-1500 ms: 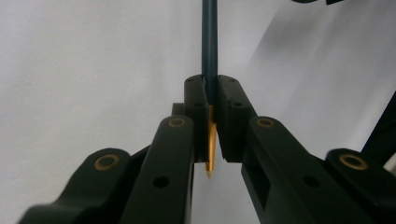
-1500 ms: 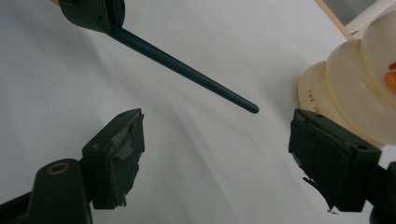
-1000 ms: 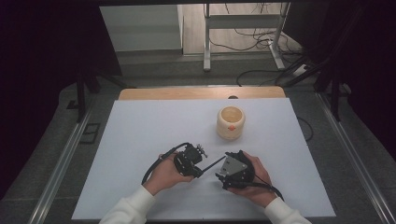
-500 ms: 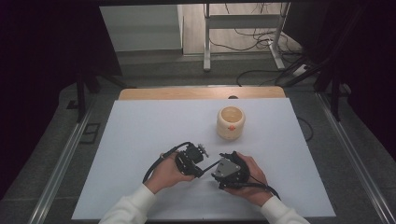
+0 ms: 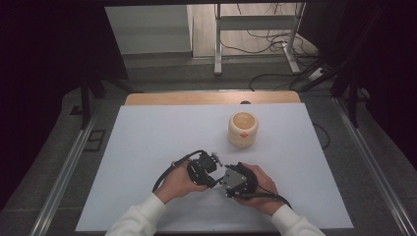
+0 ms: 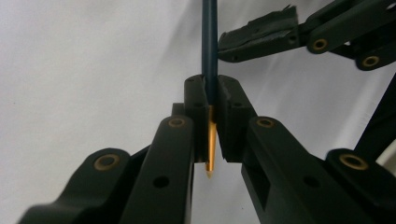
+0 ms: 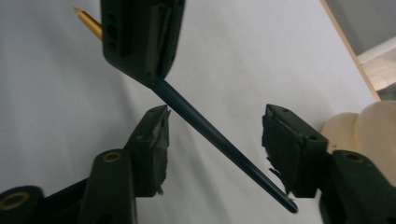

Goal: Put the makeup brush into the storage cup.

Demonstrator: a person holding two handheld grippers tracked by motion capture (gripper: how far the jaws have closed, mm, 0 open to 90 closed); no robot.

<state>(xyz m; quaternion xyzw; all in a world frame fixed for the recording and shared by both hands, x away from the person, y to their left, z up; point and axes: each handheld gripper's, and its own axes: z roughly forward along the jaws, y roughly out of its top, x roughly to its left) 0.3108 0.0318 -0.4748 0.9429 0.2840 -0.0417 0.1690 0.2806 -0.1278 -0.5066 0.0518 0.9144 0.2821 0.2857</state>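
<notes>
Since the earlier high view, both hands have drawn a little closer together near the front of the white worktop. There the left gripper and right gripper nearly meet, with the cream cup well apart behind them and bare worktop all round. In the left gripper view, its jaws are clamped on a dark blue pencil, gold tip toward the camera. In the right gripper view, its jaws stand spread, the pencil slanting between them untouched.
</notes>
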